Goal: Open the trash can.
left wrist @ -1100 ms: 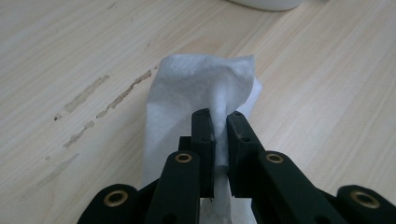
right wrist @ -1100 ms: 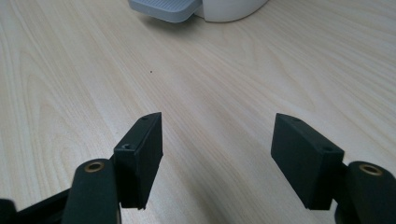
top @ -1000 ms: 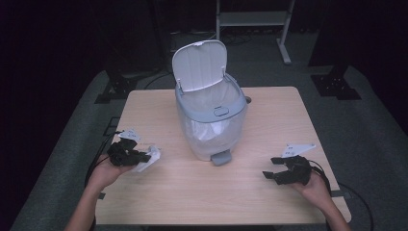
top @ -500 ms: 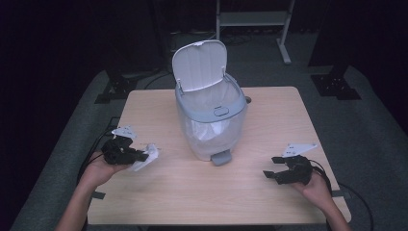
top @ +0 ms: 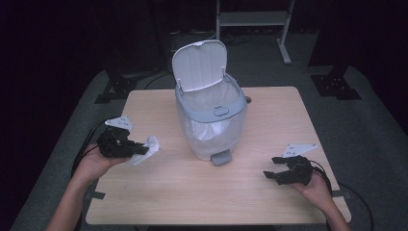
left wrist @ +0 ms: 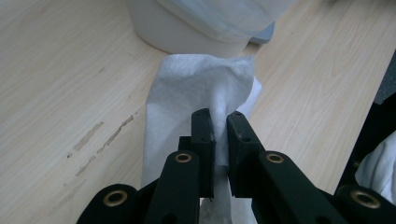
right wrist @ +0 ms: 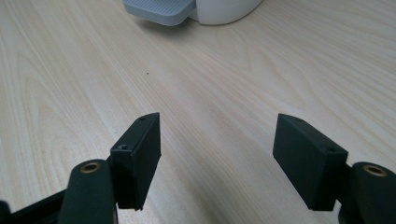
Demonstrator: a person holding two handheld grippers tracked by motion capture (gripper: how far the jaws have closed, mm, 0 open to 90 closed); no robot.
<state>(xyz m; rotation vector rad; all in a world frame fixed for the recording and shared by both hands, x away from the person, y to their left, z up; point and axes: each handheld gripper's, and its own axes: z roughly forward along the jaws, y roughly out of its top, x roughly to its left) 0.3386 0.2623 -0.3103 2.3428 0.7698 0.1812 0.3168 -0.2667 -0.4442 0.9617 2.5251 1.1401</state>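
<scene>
The setting looked like a lab or recording studio, not a home. A plain light-wood table (top: 202, 202) stood alone on grey carpet (top: 375, 125), with black surroundings on every side. Black stand bases (top: 336, 86) rested on the floor beside it, and a white metal frame (top: 252, 19) stood behind. Cables (top: 353, 192) trailed off the table's edges.

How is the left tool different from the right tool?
The left tool is shut on a white tissue; the right tool is open and holds nothing. In the high view, the left tool sits left of the bin, the right tool on the bin's right by its pedal. Both are black, hand-held, and point toward the bin.
</scene>
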